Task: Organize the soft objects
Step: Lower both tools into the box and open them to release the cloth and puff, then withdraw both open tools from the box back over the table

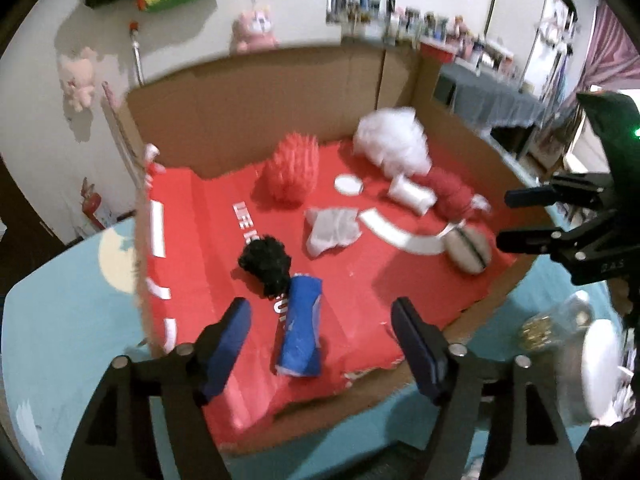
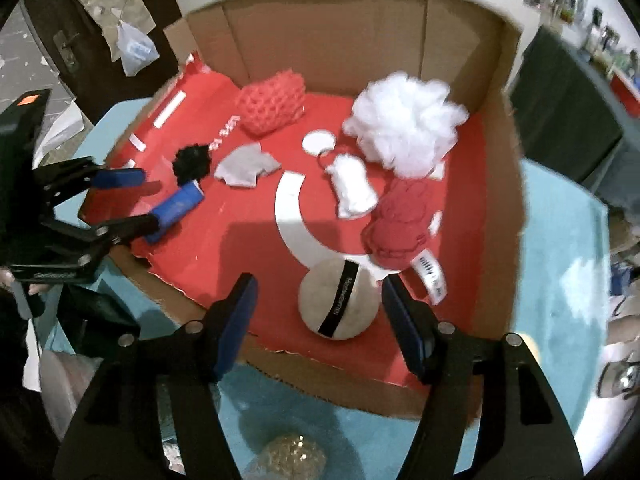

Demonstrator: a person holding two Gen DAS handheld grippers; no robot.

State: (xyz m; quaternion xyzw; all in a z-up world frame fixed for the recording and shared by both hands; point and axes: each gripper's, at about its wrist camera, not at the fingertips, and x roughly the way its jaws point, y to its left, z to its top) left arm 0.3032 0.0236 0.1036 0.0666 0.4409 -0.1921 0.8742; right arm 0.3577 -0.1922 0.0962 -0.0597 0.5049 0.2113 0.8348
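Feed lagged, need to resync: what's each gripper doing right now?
Left gripper: open, holding nothing; the blue roll lies in the box between its fingers.
Right gripper: open, holding nothing; the beige ball sits between its fingers.

I see soft items lying apart on box's red floor: blue roll [image 1: 300,326] by black pom [image 1: 266,262], grey rag [image 1: 332,230] mid, beige banded ball [image 2: 339,299], white fluff [image 2: 404,124].
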